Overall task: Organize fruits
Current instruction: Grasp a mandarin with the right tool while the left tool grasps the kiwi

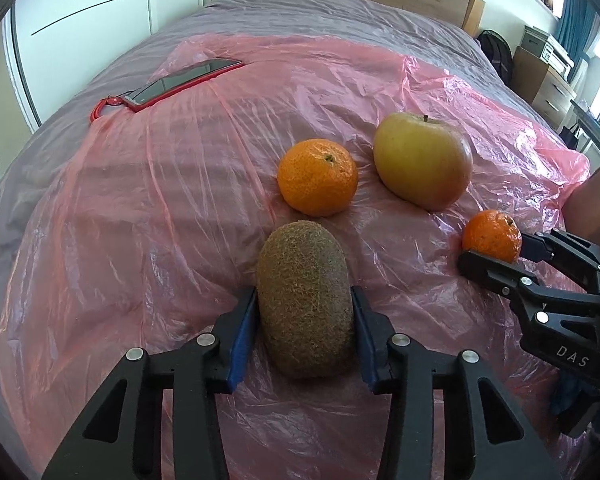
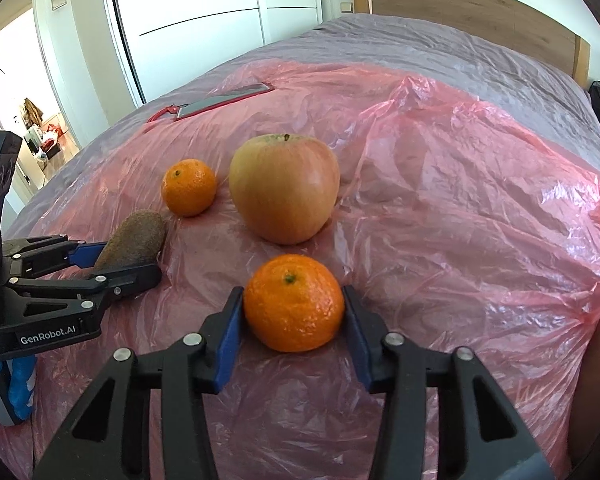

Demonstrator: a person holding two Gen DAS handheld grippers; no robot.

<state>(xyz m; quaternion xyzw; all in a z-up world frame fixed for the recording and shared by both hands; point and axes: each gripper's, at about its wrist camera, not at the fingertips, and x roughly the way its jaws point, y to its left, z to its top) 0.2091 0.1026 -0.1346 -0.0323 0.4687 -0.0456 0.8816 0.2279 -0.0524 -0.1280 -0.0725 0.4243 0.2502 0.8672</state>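
— Pink plastic sheet (image 1: pixel 180 208) is covering the bed; left tool (image 1: pixel 305 316) is clamping the kiwi (image 1: pixel 305 300), near centre.

— Right tool (image 2: pixel 294 312) is narrowing around the near mandarin (image 2: pixel 294 304), pads barely touching. Squeezing gently, lifting straight.

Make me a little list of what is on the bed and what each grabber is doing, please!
surface: pink plastic sheet spread over a grey bed cover
loose fruit: apple and far mandarin, side by side, not touching
left gripper: pads pressed on the kiwi, which lies on the sheet
right gripper: jaws at both sides of the near mandarin; grip not certain
other: phone in a red case near the sheet's far edge
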